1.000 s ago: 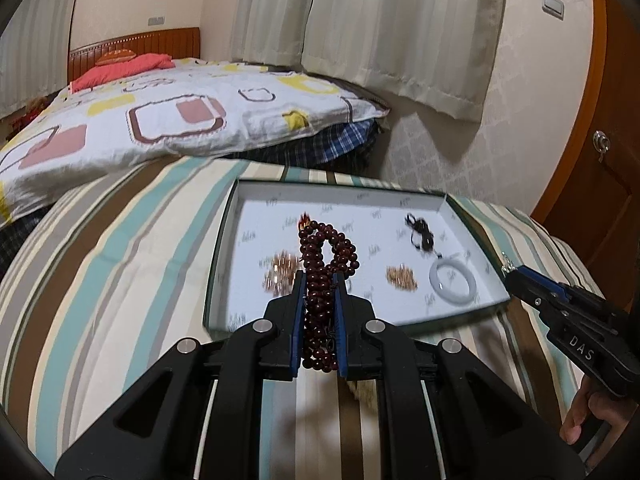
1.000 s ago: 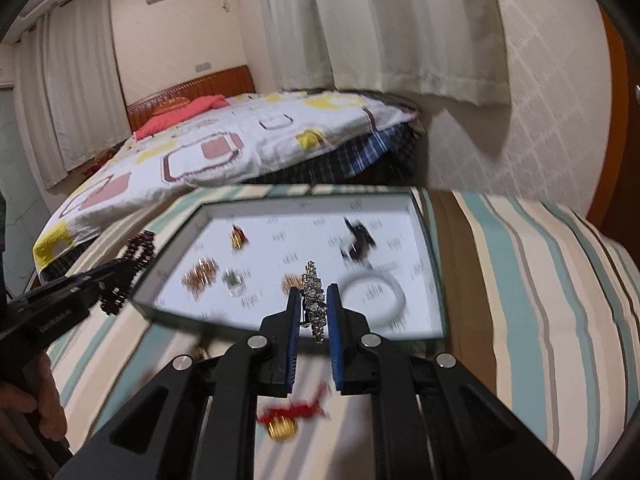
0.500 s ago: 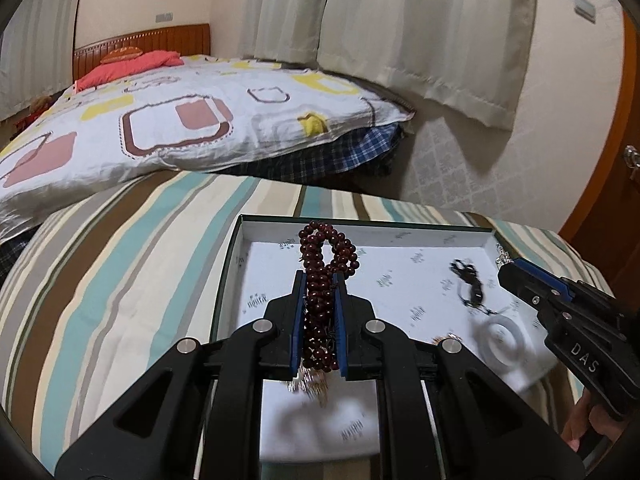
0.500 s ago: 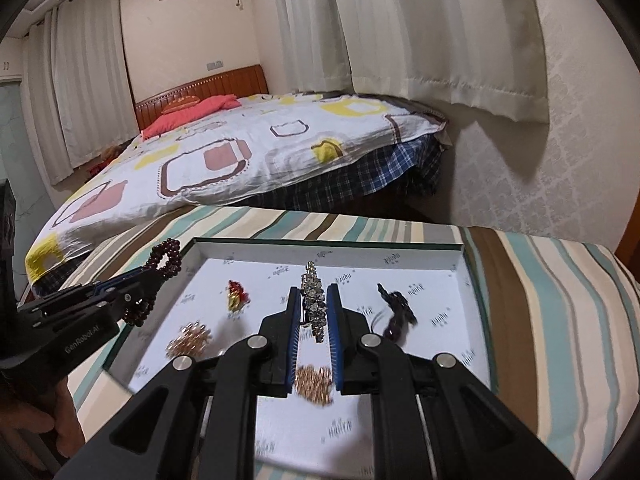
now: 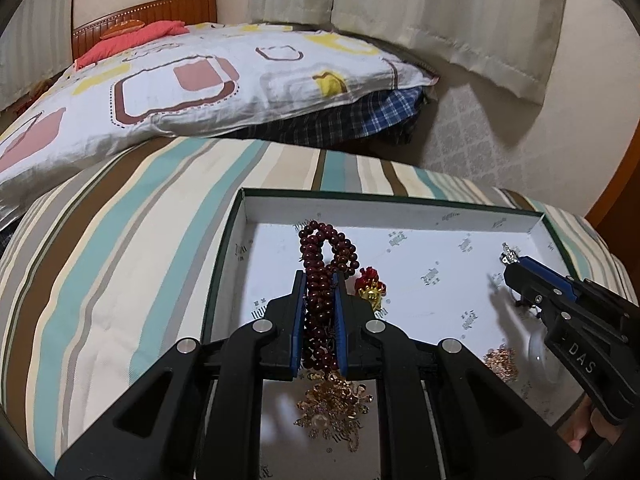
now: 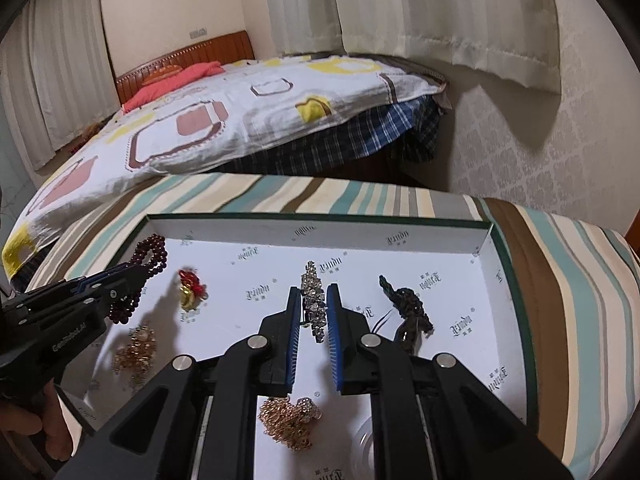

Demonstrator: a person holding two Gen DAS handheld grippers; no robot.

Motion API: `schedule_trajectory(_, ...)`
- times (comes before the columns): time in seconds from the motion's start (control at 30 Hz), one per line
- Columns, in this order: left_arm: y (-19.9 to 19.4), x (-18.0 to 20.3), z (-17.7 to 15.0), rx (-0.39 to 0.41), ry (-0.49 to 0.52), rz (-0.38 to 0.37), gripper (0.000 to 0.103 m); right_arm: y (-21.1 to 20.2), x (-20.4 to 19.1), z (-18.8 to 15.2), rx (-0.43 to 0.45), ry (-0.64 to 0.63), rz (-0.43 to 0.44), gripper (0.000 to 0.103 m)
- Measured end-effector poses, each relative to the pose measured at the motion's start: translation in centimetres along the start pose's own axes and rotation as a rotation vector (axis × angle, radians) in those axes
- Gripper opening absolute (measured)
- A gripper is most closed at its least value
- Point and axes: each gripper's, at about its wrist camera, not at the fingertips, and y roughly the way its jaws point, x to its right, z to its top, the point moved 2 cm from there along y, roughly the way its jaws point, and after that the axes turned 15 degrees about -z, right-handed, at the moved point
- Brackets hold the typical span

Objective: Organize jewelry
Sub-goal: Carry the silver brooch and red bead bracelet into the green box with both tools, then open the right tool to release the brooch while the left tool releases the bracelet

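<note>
My left gripper [image 5: 319, 280] is shut on a dark red bead bracelet [image 5: 325, 248] and holds it over the left part of a white-lined box [image 5: 240, 240]; it also shows in the right wrist view [image 6: 132, 276]. My right gripper [image 6: 313, 296] is shut on a silver rhinestone bracelet [image 6: 314, 306] over the middle of the box [image 6: 492, 248]; it shows in the left wrist view [image 5: 510, 258]. In the box lie a red-and-gold charm [image 6: 191, 288], gold chain clusters [image 6: 136, 350] [image 6: 288, 420], a black beaded piece [image 6: 410, 312] and a pale bangle [image 5: 540, 354].
The box rests on a striped cloth [image 5: 120, 248] in brown, teal and cream. Behind it stands a bed with a patterned quilt [image 5: 192, 76]. A curtain [image 6: 440, 12] and wall are at the back right.
Both grippers have moved forward over the box with their bracelets still held. The box interior now fills the lower part of both views.
</note>
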Motion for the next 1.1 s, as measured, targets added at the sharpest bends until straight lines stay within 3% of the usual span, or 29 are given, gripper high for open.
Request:
schedule_trajectory(0.53,1.4,-0.1,0.0,-0.064,-0.013,0.018,0.014,1.2,-0.1,-0.2,-0.054,-0.01,-0.02,0.014)
schedule_trajectory(0.67,1.5,-0.1,0.1,-0.069,-0.013,0.029,0.022,1.5,0.0,-0.1,-0.066,-0.004,-0.016,0.015)
schedule_trajectory(1.1,1.5,-0.1,0.3,-0.068,-0.011,0.031,0.03,1.5,0.0,-0.1,-0.059,0.002,-0.013,0.025)
